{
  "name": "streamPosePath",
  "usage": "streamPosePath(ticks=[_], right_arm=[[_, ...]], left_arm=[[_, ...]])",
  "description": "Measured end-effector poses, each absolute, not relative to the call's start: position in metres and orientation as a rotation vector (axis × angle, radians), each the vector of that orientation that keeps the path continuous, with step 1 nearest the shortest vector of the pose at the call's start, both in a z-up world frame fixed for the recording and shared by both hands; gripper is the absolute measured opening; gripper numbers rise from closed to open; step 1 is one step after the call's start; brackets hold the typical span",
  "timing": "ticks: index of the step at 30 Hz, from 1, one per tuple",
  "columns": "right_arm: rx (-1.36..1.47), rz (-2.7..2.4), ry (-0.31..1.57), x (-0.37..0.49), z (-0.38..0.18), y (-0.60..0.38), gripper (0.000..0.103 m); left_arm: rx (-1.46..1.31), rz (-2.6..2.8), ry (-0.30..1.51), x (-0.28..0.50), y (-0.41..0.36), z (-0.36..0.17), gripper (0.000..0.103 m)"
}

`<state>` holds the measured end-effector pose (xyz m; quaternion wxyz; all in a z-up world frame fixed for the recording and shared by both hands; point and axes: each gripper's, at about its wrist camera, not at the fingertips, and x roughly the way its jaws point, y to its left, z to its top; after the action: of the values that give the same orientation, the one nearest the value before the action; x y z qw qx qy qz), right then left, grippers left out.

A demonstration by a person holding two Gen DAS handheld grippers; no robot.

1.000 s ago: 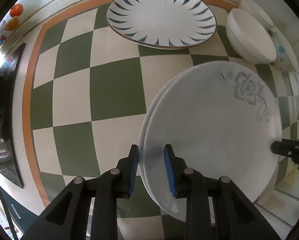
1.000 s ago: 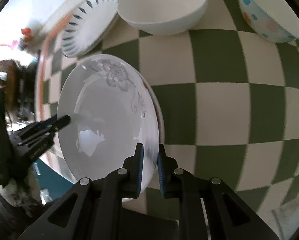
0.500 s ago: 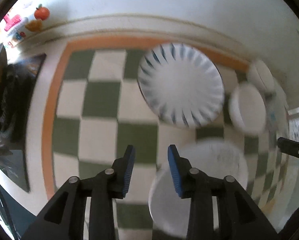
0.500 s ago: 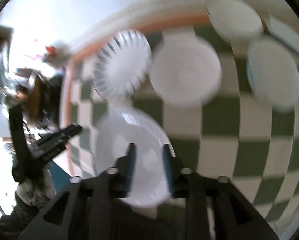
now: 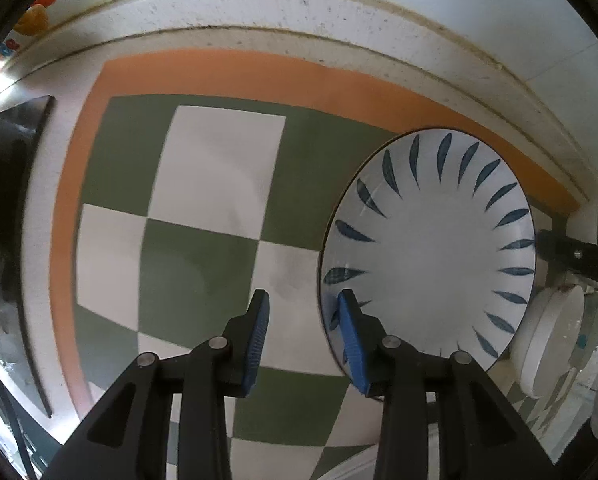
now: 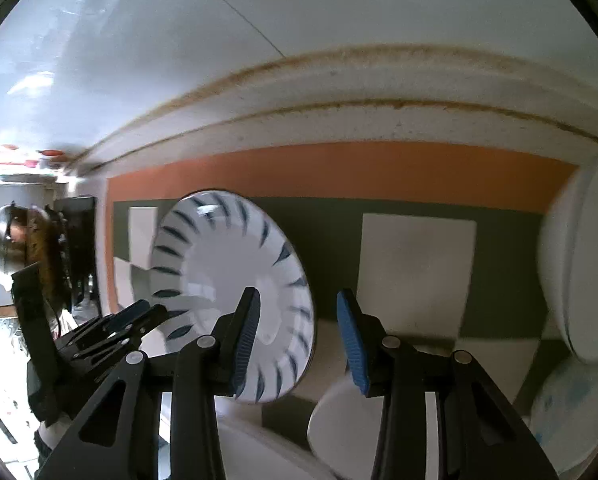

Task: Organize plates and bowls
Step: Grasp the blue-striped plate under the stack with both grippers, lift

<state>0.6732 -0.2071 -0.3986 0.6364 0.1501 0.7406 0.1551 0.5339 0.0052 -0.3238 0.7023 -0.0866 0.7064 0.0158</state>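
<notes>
Seemingly midway, both grippers, left gripper [image 5: 301, 340] and right gripper [image 6: 297, 342], have jaws open around the blue-leaf plate's [image 5: 431, 248] edges, bowls [image 6: 579, 264] unstacked.

wall [image 6: 339, 20] – white, glossy | counter [image 5: 259, 64] – speckled pale | mat [image 5: 203, 184] – green-white checks, orange border

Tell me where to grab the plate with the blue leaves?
Probably by its thin raised rim. The blue-leaf plate lies flat on the checkered cloth, so only its edge fits between fingers. The open left gripper already sits at the near-left rim; the open right gripper is opposite.
</notes>
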Motion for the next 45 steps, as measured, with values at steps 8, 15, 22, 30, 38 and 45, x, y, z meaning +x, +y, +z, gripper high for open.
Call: streamPosePath(ticks=[8, 15, 22, 30, 38, 45], right_arm=[[0.316, 0.370, 1.728, 0.670, -0.422, -0.197, 0.010], [0.329, 0.363, 1.711, 0.664, -0.417, -0.200, 0.009], [0.324, 0.374, 1.674, 0.652, -0.386, -0.200, 0.009], [0.356, 0.366, 1.621, 0.615, -0.335, -0.209, 0.009], [0.425, 0.365, 1.592, 0.548, -0.307, -0.217, 0.009], [0.464, 0.348, 1.603, 0.486, -0.312, -0.230, 0.009]], left_arm=[[-0.170, -0.013, 1.549, 0.533, -0.001, -0.325, 0.014], [-0.166, -0.019, 1.545, 0.525, 0.005, -0.317, 0.014], [-0.160, -0.046, 1.492, 0.514, 0.008, -0.283, 0.014], [-0.139, -0.103, 1.410, 0.492, 0.018, -0.235, 0.014], [-0.102, -0.142, 1.372, 0.459, -0.001, -0.206, 0.014], [-0.042, -0.176, 1.413, 0.419, -0.017, -0.227, 0.014]])
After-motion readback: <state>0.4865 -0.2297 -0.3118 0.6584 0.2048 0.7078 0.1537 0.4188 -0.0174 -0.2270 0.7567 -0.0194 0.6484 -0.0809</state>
